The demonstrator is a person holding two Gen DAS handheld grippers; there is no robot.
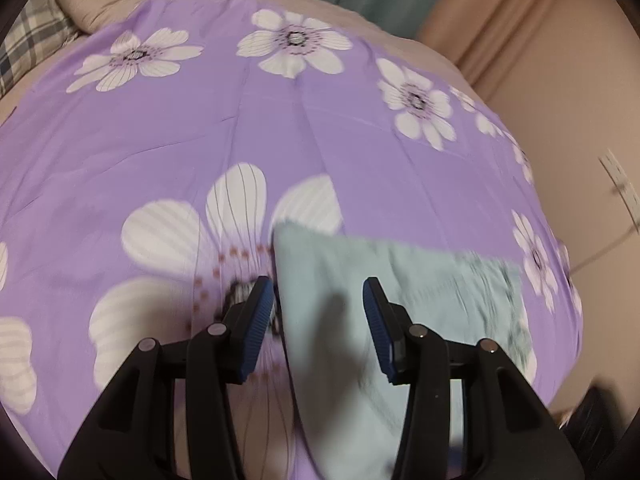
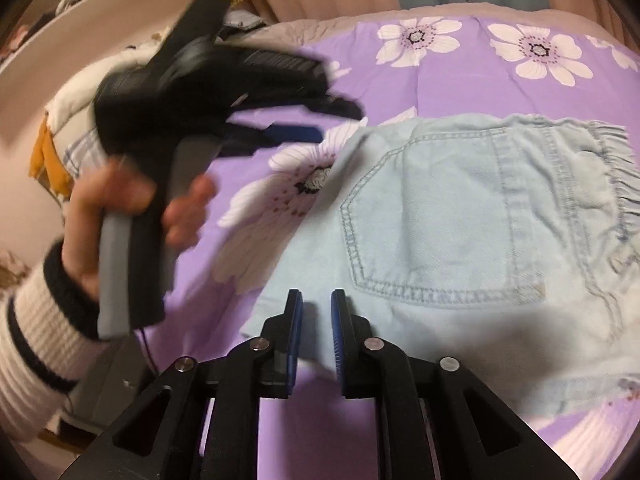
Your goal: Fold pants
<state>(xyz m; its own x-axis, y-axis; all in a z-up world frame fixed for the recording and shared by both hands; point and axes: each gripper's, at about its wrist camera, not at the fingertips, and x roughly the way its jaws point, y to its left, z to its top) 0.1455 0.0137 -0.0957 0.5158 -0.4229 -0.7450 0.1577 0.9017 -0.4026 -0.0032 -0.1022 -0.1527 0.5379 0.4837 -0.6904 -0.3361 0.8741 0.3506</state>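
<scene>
One pair of pale denim pants [image 2: 472, 240] lies folded into a compact stack on the bed, on the purple floral bedspread [image 2: 460, 80], back pocket up and the frayed edge toward the right. The right tongs [image 2: 316, 308] hover just over the near edge of the stack, jaws a narrow gap apart, gripping nothing. The left tongs [image 1: 320, 294], blurred in the other view, stand wide open and empty above the stack's left edge. Two tongs, one garment. The risk, I judge: a low finger snagging the top layer would drag the fold open.
</scene>
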